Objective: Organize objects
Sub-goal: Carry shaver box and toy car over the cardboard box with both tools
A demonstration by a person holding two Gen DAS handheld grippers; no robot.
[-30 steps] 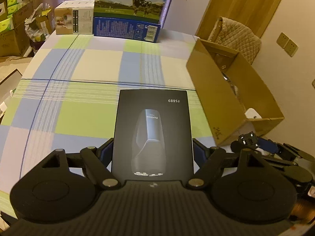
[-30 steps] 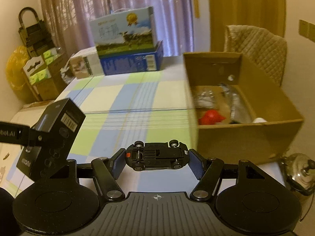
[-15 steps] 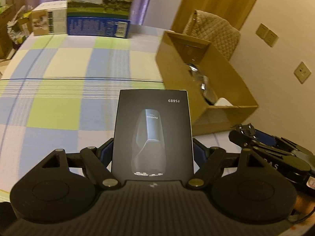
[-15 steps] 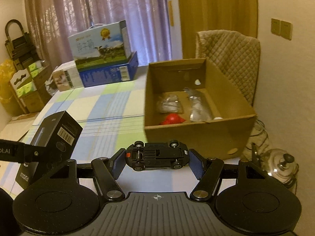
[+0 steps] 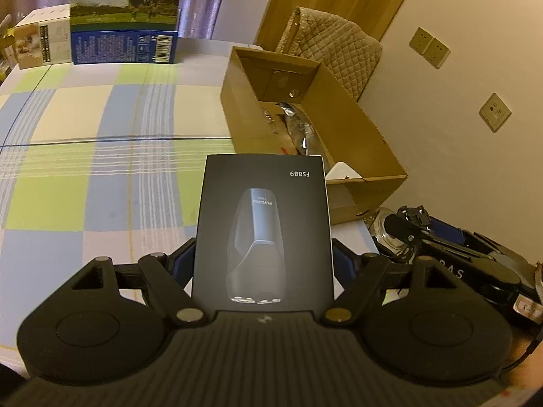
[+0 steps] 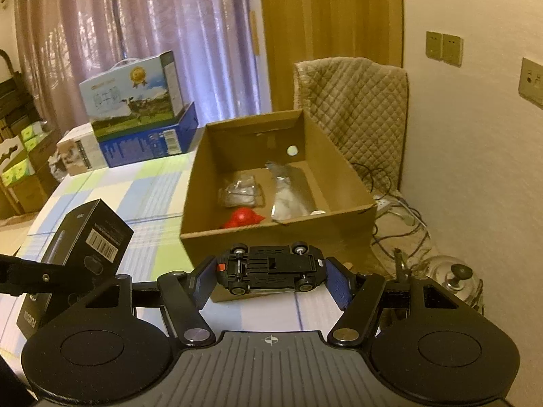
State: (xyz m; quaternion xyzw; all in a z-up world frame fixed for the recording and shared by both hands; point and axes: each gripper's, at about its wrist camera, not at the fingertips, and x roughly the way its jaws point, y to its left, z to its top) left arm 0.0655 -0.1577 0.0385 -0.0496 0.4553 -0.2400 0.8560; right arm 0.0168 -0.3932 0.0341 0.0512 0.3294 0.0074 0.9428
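— Two loads, one in each of your grippers. What is your left gripper (image 5: 263, 257) pinching?

— Its fingers (image 5: 181, 263) press on both long sides of a black shaver box (image 5: 263, 234), printed FS889, with the picture of the shaver facing the camera. You hold it above the checked surface (image 5: 85, 142), its far edge overlapping the near corner of the open cardboard box (image 5: 353, 125) in the left wrist view.

— And your right gripper (image 6: 271, 273)?

— Its blue-padded fingers (image 6: 203, 279) clamp a black toy car (image 6: 271, 266) nose and tail, the underside and four wheels turned toward the camera. The car hangs just in front of the cardboard box's near wall, above the surface.

— What lies in the cardboard box?

— You can see a red object (image 6: 242, 217), a clear plastic packet (image 6: 241, 193) and a silvery bag (image 6: 288, 193) on its floor, with a small white thing (image 6: 317, 212) at the near right corner. What they are exactly, you cannot tell.

— Farther out?

— At the far end of the surface stands a milk carton with a cow picture (image 6: 132, 91), stacked on a blue box (image 6: 149, 140), with a smaller pale box (image 6: 76, 152) beside them. A quilted chair (image 6: 356, 108) is behind the cardboard box, and a glass pot lid (image 6: 454, 278) lies low at the right, off the surface.
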